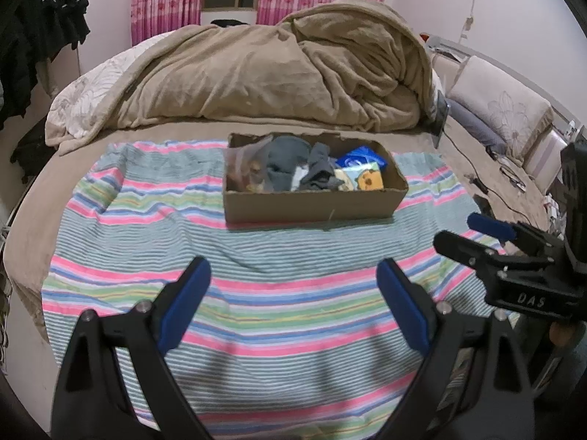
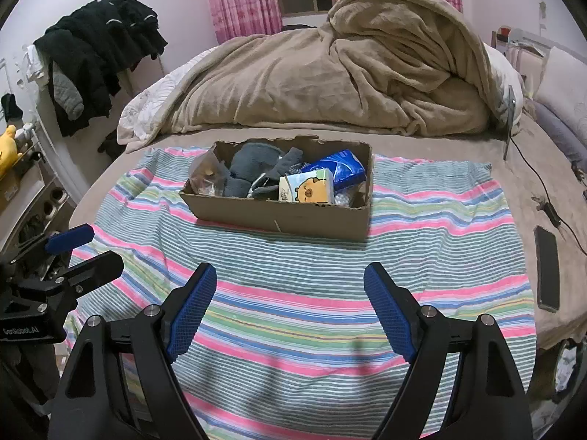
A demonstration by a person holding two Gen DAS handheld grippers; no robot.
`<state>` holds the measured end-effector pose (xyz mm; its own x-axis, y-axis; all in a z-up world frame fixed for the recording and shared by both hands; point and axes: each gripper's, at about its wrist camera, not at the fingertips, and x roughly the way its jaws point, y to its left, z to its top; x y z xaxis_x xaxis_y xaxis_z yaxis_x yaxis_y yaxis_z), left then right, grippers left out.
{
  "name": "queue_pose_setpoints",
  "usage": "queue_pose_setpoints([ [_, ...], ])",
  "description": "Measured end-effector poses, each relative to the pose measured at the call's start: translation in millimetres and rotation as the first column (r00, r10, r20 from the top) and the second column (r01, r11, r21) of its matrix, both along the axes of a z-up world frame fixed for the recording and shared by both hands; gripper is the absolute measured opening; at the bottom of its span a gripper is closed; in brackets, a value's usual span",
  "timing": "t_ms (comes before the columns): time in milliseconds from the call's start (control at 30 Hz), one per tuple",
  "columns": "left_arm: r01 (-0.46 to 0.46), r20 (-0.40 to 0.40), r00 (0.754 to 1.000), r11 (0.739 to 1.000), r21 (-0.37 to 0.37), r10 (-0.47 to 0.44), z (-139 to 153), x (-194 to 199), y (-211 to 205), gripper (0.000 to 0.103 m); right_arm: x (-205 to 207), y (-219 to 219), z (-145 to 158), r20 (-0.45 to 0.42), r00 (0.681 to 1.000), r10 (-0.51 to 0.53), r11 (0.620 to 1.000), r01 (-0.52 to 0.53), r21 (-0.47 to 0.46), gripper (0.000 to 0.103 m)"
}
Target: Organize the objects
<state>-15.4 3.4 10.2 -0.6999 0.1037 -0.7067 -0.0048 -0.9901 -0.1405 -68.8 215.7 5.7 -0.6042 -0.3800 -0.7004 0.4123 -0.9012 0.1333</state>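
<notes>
A shallow cardboard box sits on a striped cloth spread over the bed. Inside it lie grey socks, a clear bag of brown bits, a blue tissue pack and a tissue pack with a yellow cartoon face. My left gripper hovers open over the cloth in front of the box, holding nothing. My right gripper is also open and empty there; it shows at the right of the left wrist view.
A rumpled beige blanket is heaped behind the box. A black phone and a charger cable lie on the bed to the right. Dark clothes hang at the left, pillows at the right.
</notes>
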Motion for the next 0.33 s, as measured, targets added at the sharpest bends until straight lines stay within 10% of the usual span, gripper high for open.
queue_pose_setpoints([
  [333,0.0,0.004,1.0,1.0,-0.006,0.0,-5.7,-12.0,-0.1,0.093,-9.7,-1.6,-7.9,0.021,1.0,-0.005,1.0,0.004,0.006,0.085],
])
